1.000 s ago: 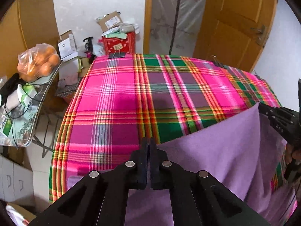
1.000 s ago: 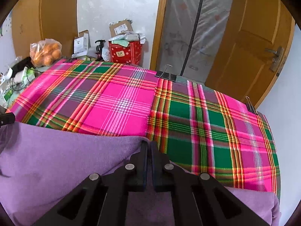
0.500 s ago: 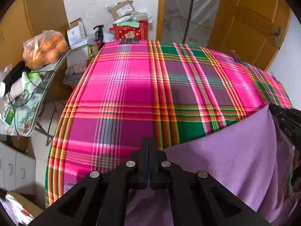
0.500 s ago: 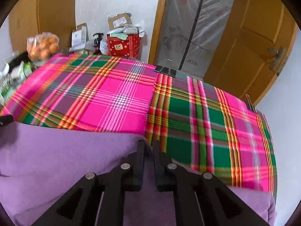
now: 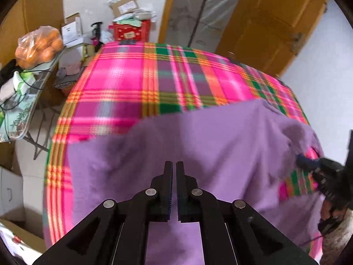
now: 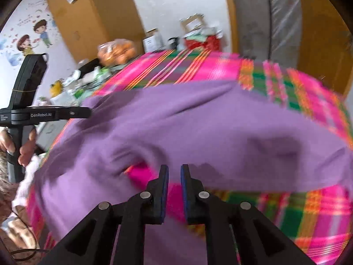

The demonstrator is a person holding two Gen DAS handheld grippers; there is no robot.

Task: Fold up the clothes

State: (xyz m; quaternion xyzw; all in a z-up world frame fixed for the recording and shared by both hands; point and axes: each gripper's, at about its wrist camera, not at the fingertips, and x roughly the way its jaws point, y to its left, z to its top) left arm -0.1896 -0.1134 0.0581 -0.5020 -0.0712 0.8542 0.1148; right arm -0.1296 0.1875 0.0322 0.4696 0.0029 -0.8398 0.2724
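Black hand-held gripper (image 5: 173, 172), silver rivets

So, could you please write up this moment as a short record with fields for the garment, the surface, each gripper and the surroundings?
garment: purple garment, spread loosely and rumpled over the table
surface: table under a pink and green plaid cloth
left gripper: fingers slightly apart above the garment, nothing between them
right gripper: fingers slightly apart, nothing between them, near a gap in the fabric showing plaid
surroundings: bag of oranges on a side table at the left; red box beyond the far edge
image quality: motion blur in both views
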